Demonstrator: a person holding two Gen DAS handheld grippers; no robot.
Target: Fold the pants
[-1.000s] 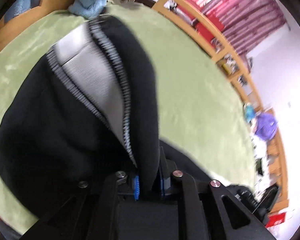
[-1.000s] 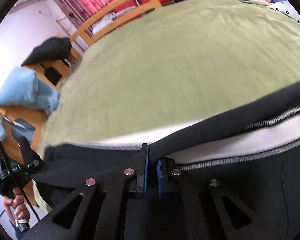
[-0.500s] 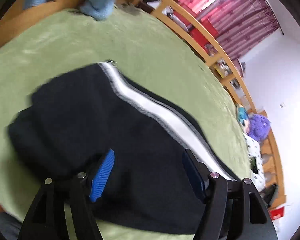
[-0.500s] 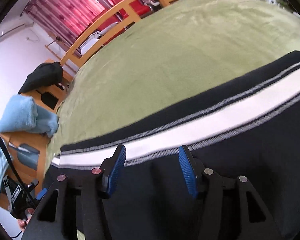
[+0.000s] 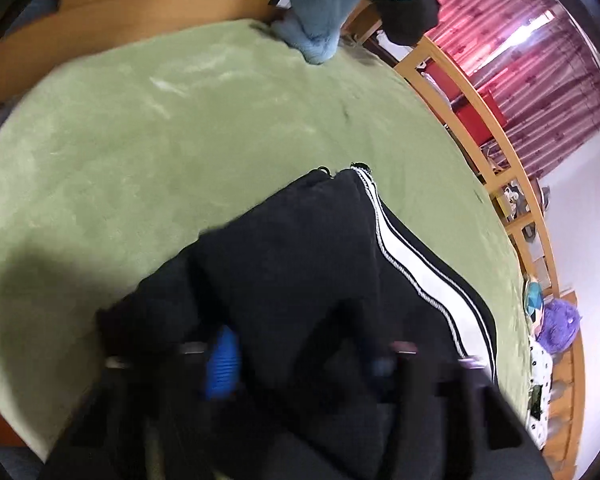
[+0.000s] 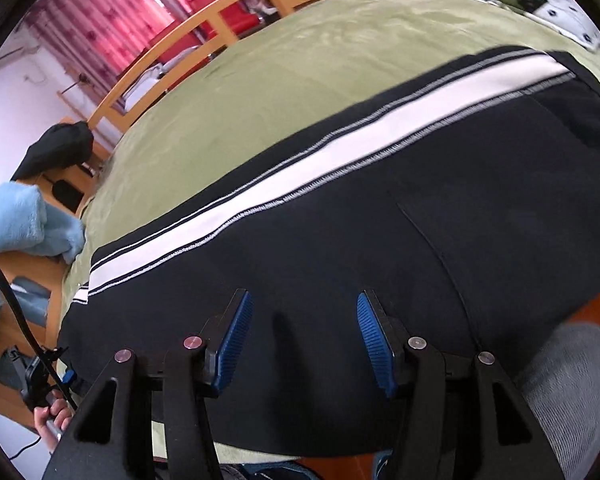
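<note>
Both jaws stand wide apart and empty. Right gripper (image 6: 305,338): blue pads spread, hovering just above the black cloth, no fabric between them. Left gripper (image 5: 300,354): blurred by motion, but its pads sit well apart with dark fabric lying under and between them, not pinched.

Change: one second ago each gripper was clamped on an edge of the pants (image 6: 340,208); by half a second ago both had let go, and they remain released. The left view has since swung and dropped closer to the cloth.

Meaning, as a judgement: one fold has just been laid down. The pants lie doubled on the green bedspread (image 6: 300,60), white side stripe (image 6: 308,168) running along the far edge, near the bed's front edge. A further fold across the length probably remains.

Containers: none in view. A light blue plush blanket (image 5: 340,4) hangs over the wooden bed frame (image 5: 472,104), well apart from the pants.
</note>
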